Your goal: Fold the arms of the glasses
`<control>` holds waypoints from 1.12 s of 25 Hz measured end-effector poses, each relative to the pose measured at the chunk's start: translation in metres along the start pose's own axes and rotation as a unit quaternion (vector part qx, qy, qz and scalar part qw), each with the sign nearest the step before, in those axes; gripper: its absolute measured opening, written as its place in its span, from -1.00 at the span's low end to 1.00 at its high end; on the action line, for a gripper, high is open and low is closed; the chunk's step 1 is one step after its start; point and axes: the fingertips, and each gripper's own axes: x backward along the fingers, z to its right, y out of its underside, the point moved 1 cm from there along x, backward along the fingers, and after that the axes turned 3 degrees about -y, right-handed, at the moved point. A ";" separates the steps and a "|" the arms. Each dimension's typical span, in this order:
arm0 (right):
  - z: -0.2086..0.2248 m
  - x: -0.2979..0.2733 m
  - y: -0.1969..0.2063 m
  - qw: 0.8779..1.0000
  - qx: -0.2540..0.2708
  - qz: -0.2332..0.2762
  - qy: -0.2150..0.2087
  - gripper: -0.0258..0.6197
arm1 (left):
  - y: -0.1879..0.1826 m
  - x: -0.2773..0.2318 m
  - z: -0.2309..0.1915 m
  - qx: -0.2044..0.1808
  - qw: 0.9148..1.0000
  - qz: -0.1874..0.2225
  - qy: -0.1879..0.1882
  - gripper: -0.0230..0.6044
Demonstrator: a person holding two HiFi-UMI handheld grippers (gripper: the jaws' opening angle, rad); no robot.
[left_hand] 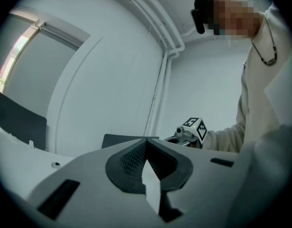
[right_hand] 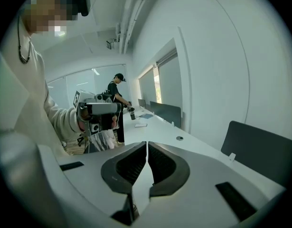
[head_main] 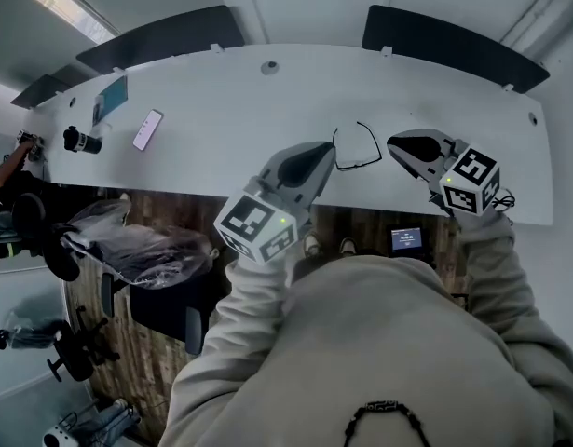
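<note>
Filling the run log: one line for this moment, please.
left gripper shut, empty | right gripper shut, empty | glasses on table between them

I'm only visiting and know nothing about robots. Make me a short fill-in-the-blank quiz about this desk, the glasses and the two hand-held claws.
1. The glasses lie on the table, ____ the left gripper and the right gripper.
2. Both grippers hold nothing, and their jaws are ____ (open or shut).
3. In the head view, the phone lies to the ____ of the glasses.

Missing words: between; shut; left
</note>
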 end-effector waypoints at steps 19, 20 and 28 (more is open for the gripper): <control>0.022 -0.061 0.047 0.990 0.026 -0.109 -0.085 -0.85 | 0.023 0.038 -0.013 0.019 0.996 -0.013 -0.083 -0.91; 0.024 -0.064 0.050 0.989 0.026 -0.115 -0.087 -0.85 | 0.024 0.040 -0.014 0.020 0.996 -0.013 -0.086 -0.91; 0.040 -0.086 0.089 0.975 0.057 -0.193 -0.089 -0.84 | 0.037 0.059 -0.034 0.040 0.991 -0.014 -0.124 -0.91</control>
